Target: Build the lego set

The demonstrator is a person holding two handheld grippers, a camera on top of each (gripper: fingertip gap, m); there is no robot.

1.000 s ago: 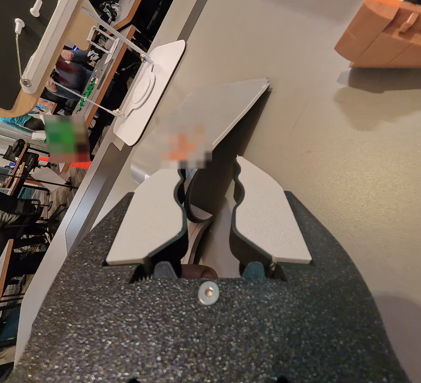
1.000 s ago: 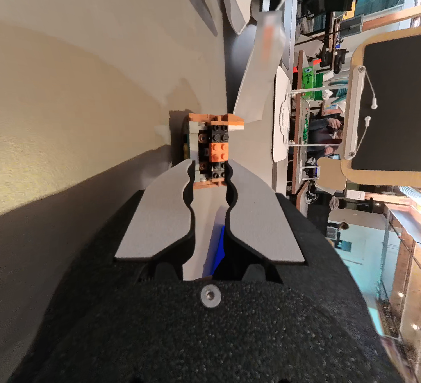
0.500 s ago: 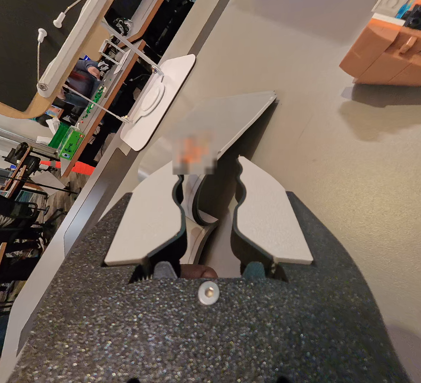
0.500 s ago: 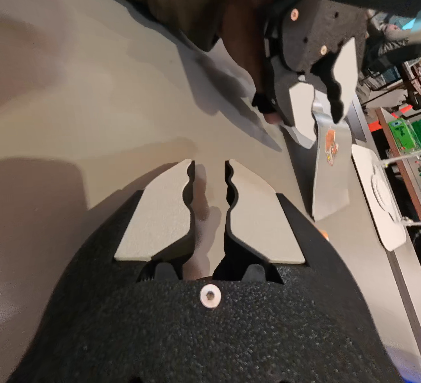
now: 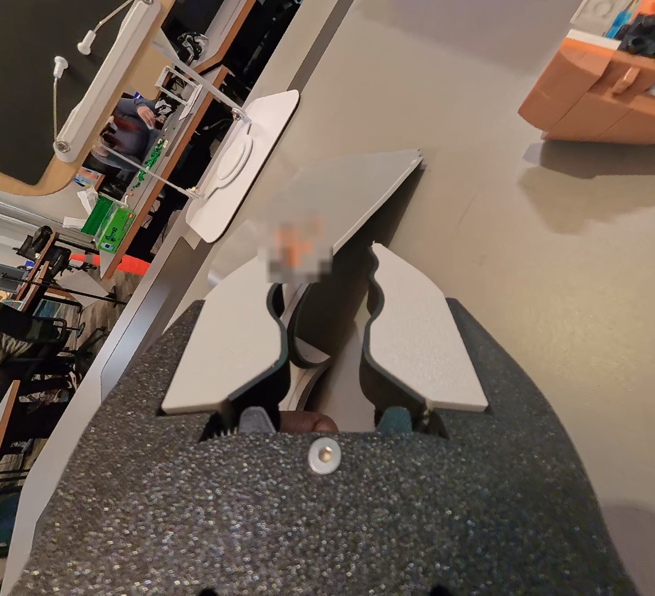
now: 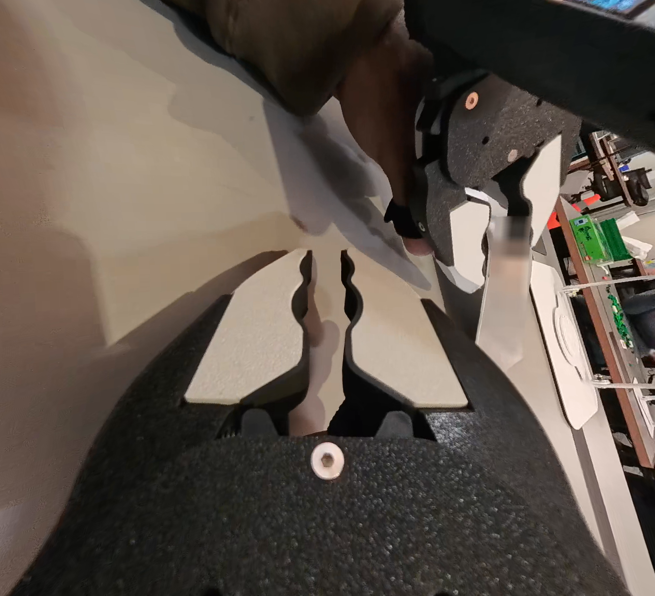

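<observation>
Left wrist view: the left tool (image 5: 324,270) is open, its fingers standing apart around a thin grey booklet (image 5: 351,189) that is tilting up off the surface (image 5: 496,295). The orange lego model (image 5: 599,93) is sitting well apart, far right.

Right wrist view: the right tool (image 6: 326,256) is hanging over the bare surface, fingers a little apart, gripping nothing. The left tool (image 6: 503,224) is showing beside the booklet (image 6: 503,295).
</observation>
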